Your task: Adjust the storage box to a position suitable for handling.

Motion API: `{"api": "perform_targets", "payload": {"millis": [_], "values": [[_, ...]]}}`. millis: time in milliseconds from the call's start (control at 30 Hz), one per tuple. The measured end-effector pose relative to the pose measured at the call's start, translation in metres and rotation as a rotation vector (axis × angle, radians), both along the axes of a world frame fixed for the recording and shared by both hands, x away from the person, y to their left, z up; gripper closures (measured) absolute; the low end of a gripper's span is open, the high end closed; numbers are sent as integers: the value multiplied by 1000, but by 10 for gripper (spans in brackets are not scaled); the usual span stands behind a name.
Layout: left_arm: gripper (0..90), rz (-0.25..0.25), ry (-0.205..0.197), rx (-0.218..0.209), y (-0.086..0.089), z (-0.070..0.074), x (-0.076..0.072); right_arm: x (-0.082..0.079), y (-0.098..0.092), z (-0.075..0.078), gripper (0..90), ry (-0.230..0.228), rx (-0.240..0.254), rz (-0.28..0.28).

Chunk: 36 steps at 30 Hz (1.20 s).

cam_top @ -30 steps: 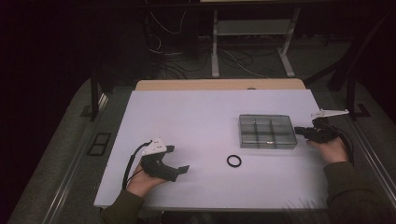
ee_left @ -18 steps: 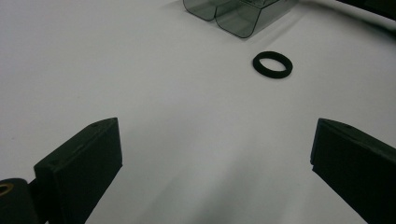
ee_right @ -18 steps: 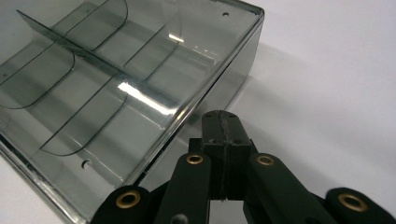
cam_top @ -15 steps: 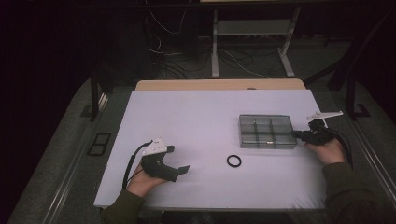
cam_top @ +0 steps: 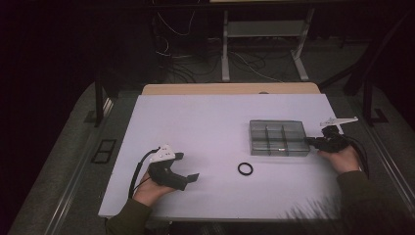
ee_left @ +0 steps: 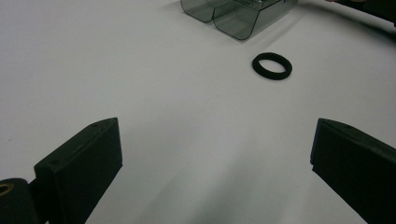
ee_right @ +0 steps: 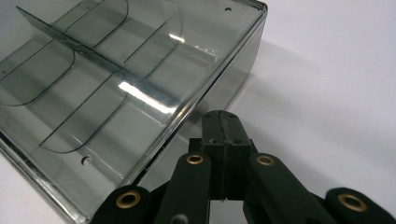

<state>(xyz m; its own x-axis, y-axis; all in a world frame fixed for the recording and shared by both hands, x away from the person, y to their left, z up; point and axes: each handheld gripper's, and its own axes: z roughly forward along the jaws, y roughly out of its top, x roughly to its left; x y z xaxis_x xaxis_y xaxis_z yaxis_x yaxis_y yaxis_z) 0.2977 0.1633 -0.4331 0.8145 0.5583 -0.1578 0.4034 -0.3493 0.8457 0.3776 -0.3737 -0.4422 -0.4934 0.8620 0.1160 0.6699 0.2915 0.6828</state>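
Right gripper view: right gripper pressed together against box, left gripper spread; a nudge may slide box onto ring

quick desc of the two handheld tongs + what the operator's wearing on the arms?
Left tongs: black body and black block-shaped jaws, white top plate, a black cable looping back to the wrist. Right tongs: black, with a pale three-cornered plate on top and a black cable; its linkage arms carry brass-coloured pivot pins. Both arms wear dark olive-green long sleeves.
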Motion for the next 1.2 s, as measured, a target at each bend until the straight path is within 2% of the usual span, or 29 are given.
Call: {"api": "perform_targets", "payload": {"millis": [700,933,1133,1200], "values": [[7,8,-2,-8,-1,-1,2,4,27,0,885,-9,-5,41],[0,20,-14,15,-1,-1,2,6,37,0,885,-13,-5,53],[0,0,-46,43,-1,-1,2,8,45,0,885,-17,-2,64],[0,-6,-50,40,-1,-1,2,9,47,0,885,-17,0,66]]}}
